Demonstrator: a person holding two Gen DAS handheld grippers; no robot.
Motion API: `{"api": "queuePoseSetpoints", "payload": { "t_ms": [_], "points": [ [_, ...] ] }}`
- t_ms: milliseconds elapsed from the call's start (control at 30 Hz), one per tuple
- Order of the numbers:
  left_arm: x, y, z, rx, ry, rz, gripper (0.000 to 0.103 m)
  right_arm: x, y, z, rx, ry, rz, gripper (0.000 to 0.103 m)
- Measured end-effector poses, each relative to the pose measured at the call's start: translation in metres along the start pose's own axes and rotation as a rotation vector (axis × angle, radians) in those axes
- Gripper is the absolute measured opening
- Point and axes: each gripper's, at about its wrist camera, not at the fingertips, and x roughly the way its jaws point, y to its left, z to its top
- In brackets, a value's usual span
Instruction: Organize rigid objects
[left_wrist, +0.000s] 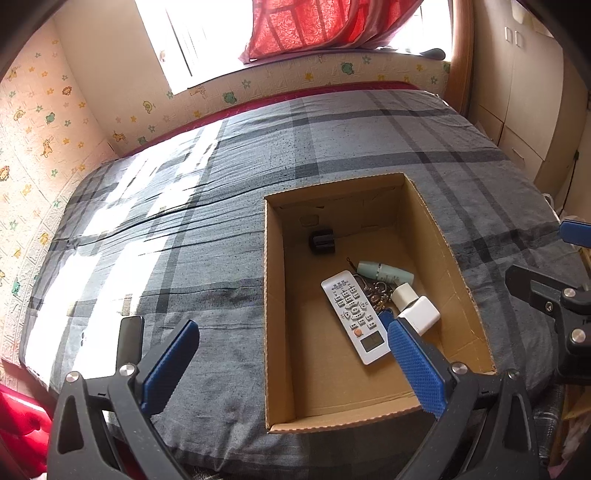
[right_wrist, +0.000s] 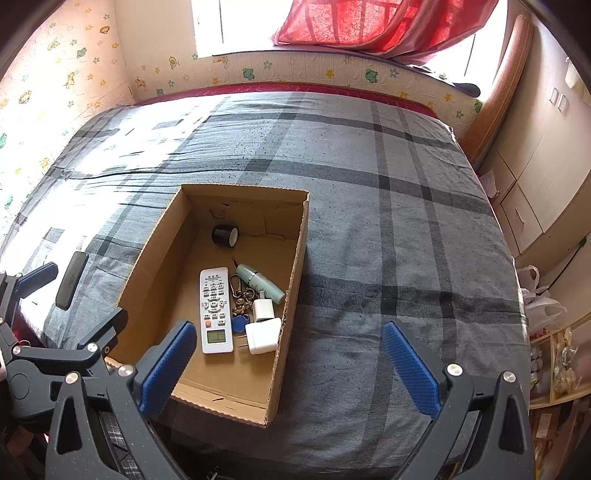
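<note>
An open cardboard box (left_wrist: 272, 295) (right_wrist: 297, 273) sits on the plaid bed. Inside lie a white remote (left_wrist: 354, 317) (right_wrist: 215, 310), a pale green tube (left_wrist: 384, 272) (right_wrist: 260, 282), a bunch of keys (left_wrist: 376, 295) (right_wrist: 242, 295), two white chargers (left_wrist: 419, 314) (right_wrist: 262, 334) and a black cylinder (left_wrist: 322, 242) (right_wrist: 225, 234). A flat black case (left_wrist: 130, 339) (right_wrist: 72, 280) lies on the bed left of the box. My left gripper (left_wrist: 292, 325) (right_wrist: 86, 291) is open and empty above the box's left wall. My right gripper (right_wrist: 288, 326) (left_wrist: 546, 254) hangs open and empty over the box's right wall.
The grey plaid bedspread (right_wrist: 369, 221) stretches wide behind and to the right of the box. Cartoon-patterned wall panels (left_wrist: 44, 140) border the bed on the left and far side. Cabinets (right_wrist: 535, 177) and shelves with bags (right_wrist: 554, 362) stand at the right.
</note>
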Motion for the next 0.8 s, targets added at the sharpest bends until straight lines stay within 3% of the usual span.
{"api": "queuePoseSetpoints", "payload": {
  "t_ms": [400,800],
  "points": [
    [-0.038,-0.011,-0.017,0.008,-0.041,0.002,0.103,-0.034,-0.002,-0.019,-0.017,-0.046,-0.019,0.103],
    [-0.043,-0.023,-0.032,0.017,-0.038,-0.017,0.103,-0.033,-0.004,-0.038,-0.009,-0.048,-0.014,0.103]
  ]
}}
